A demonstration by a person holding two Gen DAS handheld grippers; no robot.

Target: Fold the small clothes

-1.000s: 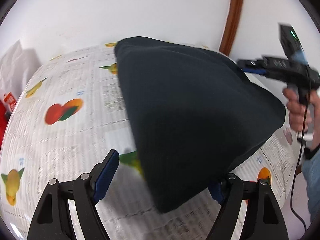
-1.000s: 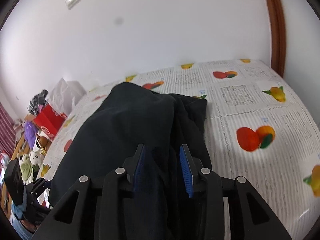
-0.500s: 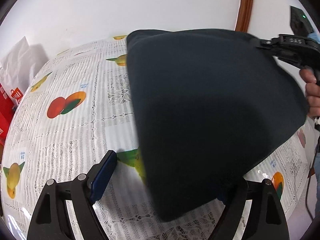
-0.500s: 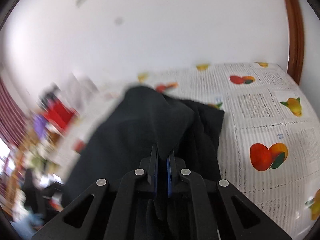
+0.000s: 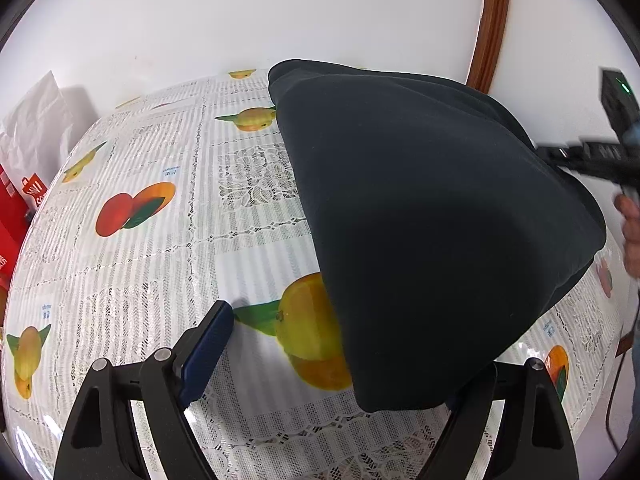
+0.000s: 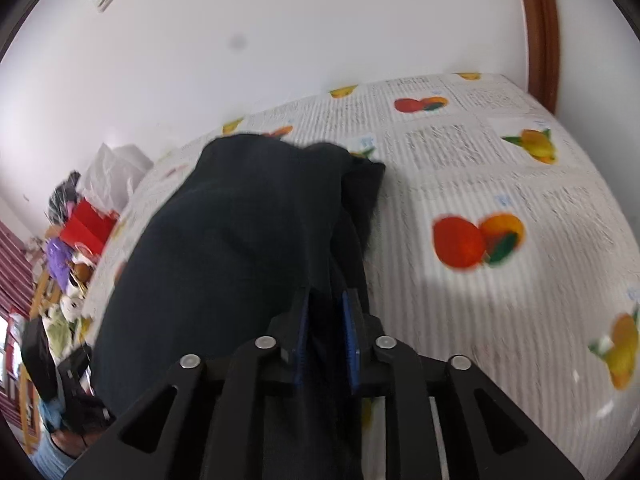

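A dark navy garment [image 5: 432, 216] lies folded over on the fruit-print tablecloth [image 5: 160, 240], its near corner draped over my left gripper's right finger. My left gripper [image 5: 340, 356] is open wide; its left blue pad [image 5: 206, 350] is bare and the right pad is hidden under the cloth. In the right wrist view the same garment [image 6: 240, 248] lies ahead. My right gripper [image 6: 325, 340] has its jaws a little apart with a fold of the garment between the blue pads. It also shows in the left wrist view [image 5: 560, 156] at the cloth's far right edge.
A white wall runs behind the table with a brown wooden frame [image 5: 490, 28] at the right. A white bag [image 5: 36, 128] and a red box [image 5: 12, 216] stand at the table's left end. Cluttered shelves [image 6: 60, 264] lie beyond the table.
My right gripper shut on the garment's fold, then its jaws parted slightly. The garment was lifted and now lies lower, folded over. My left gripper stays open.
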